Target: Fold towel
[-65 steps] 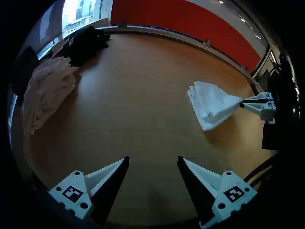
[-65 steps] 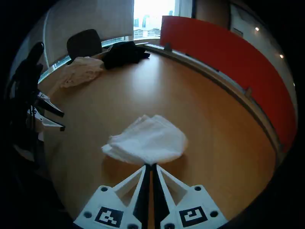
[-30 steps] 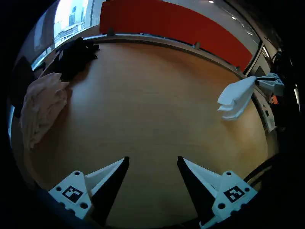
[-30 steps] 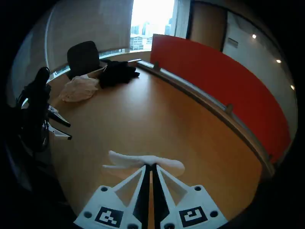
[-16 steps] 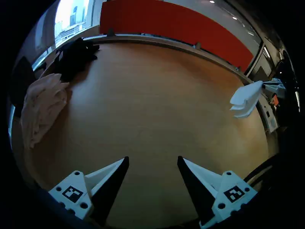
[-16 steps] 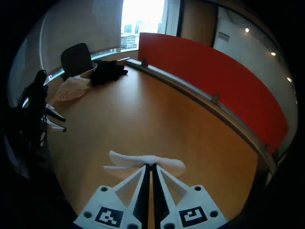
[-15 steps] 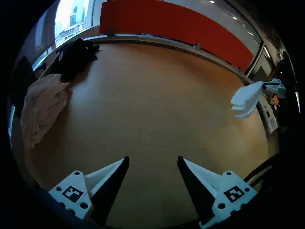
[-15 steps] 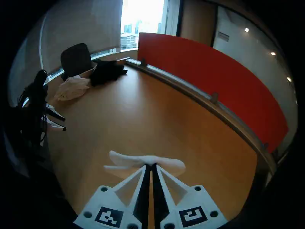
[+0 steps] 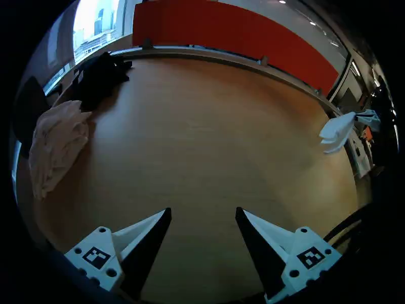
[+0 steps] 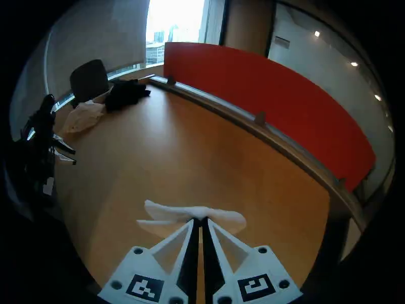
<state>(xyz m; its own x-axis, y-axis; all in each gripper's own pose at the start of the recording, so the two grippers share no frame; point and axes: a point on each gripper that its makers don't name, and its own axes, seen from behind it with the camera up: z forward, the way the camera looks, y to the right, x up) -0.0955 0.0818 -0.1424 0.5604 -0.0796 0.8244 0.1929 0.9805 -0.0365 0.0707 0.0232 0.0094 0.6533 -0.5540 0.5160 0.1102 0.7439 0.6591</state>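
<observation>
While pinching a folded white towel between fully closed fingers, holding it up off the table with the right tongs. Letting it hang in flat layers from the tips, touching no surface, close to the table's edge as seen from the left gripper view. Waiting low over the near side of the table with the left tongs, spread wide and gripping nothing.

Judging from the compact, layered bundle, probably finishing the fold and turning to the putting-down step. Needing next a free spot for lowering the towel flat, then opening the fingers slowly to avoid spilling the layers apart. Possibly calling for the left tongs to press the bundle down during release.

Leaving untouched, at the far left corner of the table, a crumpled beige cloth and, just behind it, a black garment, both well apart from the towel. Facing, beyond the far edge, a long red partition.
</observation>
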